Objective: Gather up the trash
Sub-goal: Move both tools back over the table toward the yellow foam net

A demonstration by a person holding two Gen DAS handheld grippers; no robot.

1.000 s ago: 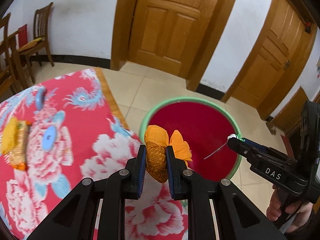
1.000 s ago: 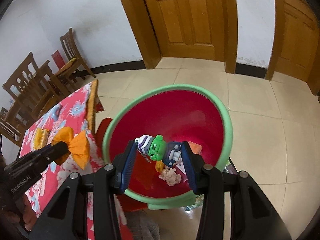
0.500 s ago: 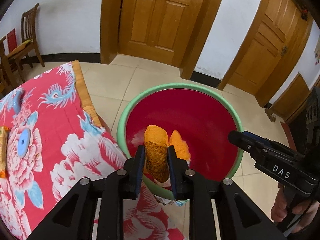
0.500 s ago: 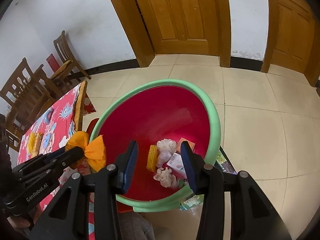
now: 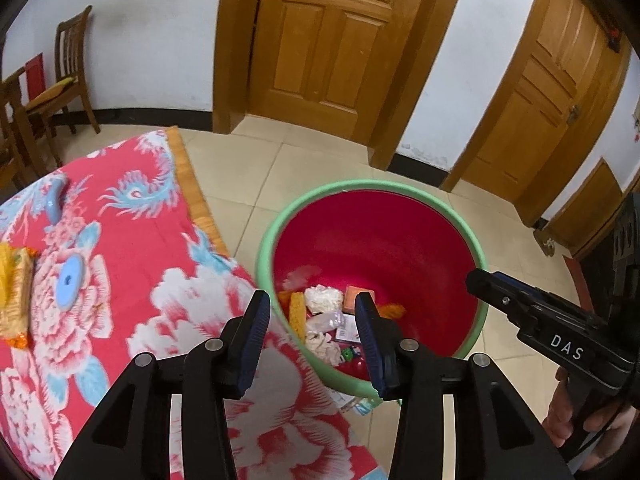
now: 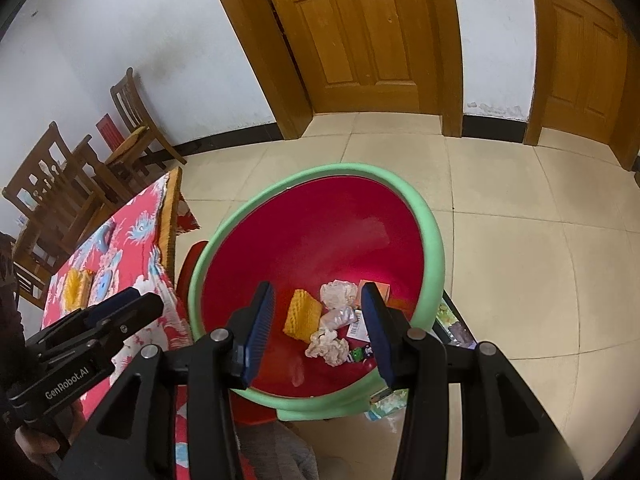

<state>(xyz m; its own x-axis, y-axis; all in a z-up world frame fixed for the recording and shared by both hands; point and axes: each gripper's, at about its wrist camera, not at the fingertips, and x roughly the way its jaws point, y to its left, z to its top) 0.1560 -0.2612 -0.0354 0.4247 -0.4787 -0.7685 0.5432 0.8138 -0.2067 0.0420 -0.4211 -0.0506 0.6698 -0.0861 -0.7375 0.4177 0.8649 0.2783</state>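
A red bin with a green rim (image 5: 482, 264) stands on the floor beside the table; it also shows in the right wrist view (image 6: 434, 248). Inside lie an orange wrapper (image 6: 302, 314), crumpled white tissues (image 6: 338, 292), a small green toy (image 6: 358, 354) and an orange box (image 5: 358, 294). My left gripper (image 5: 312, 312) is open and empty above the bin's near rim. My right gripper (image 6: 318, 308) is open and empty above the bin. An orange snack packet (image 5: 14, 292) lies on the table at the left.
The table carries a red floral cloth (image 5: 132, 264) with a blue disc (image 5: 70, 280) on it. Wooden chairs (image 6: 132, 120) stand by the far wall. Wooden doors (image 5: 332, 44) are behind the bin. Papers (image 6: 452, 320) lie on the tiled floor by the bin.
My left gripper opened and the orange wrapper dropped into the bin. My right gripper opened and let the green toy fall in.
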